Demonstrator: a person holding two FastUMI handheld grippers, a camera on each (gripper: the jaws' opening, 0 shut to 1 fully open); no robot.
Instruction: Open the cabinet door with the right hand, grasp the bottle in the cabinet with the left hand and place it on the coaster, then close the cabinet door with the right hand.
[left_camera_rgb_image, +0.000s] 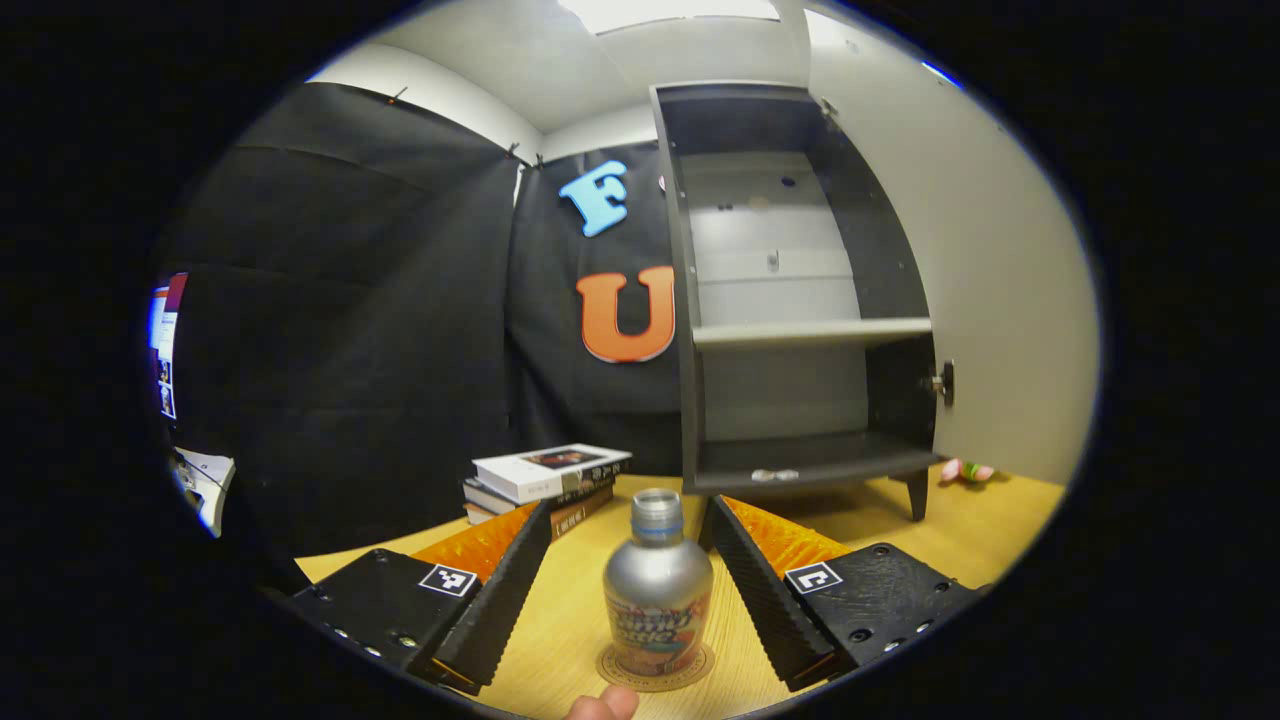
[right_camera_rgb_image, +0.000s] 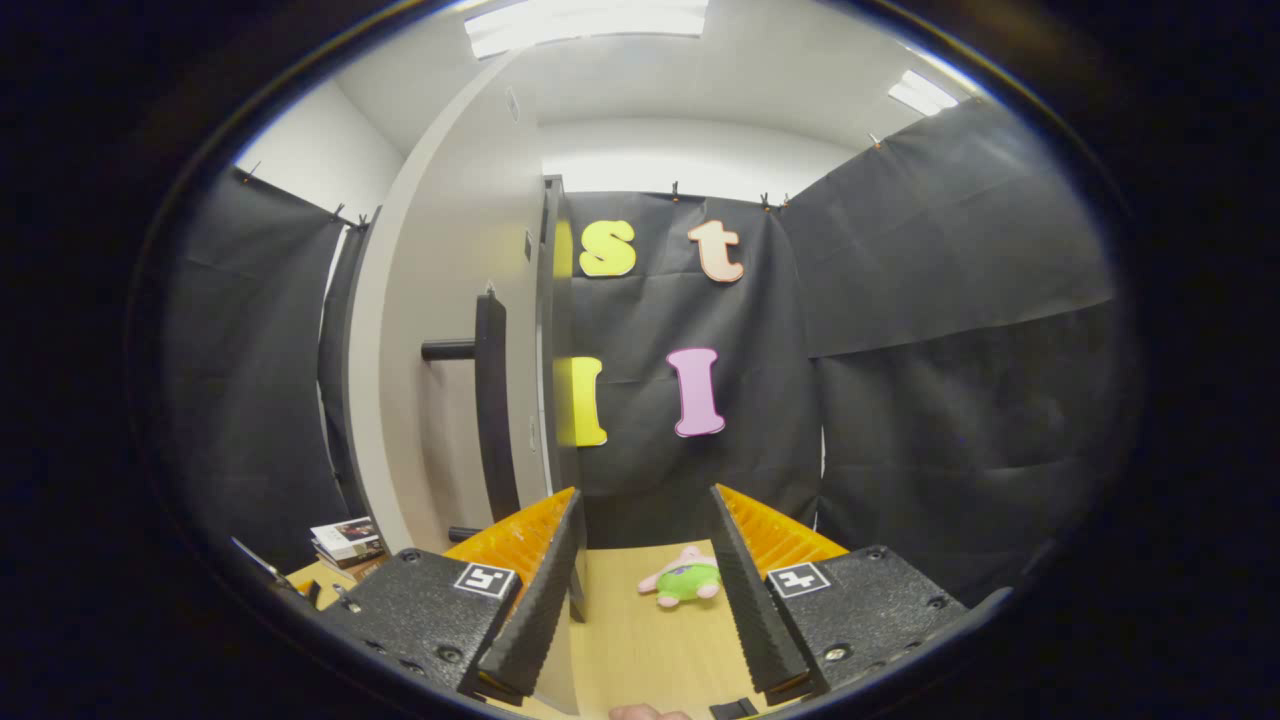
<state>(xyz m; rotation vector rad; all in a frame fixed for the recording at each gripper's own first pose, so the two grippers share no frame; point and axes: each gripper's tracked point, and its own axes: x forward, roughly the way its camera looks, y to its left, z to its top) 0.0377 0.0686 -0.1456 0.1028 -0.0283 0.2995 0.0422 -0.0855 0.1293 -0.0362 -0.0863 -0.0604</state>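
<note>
Tongs (left_camera_rgb_image: 625, 560) apart; cabinet (left_camera_rgb_image: 800, 300) seemingly empty

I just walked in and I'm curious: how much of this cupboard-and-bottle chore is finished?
Mostly done. The cabinet stands open and the bottle is upright on the coaster, the left gripper open around it. In hand: letting go. Left: the right gripper, open beside the door, must swing it shut.

Cloth-walled test booth (left_camera_rgb_image: 350, 300)
</note>
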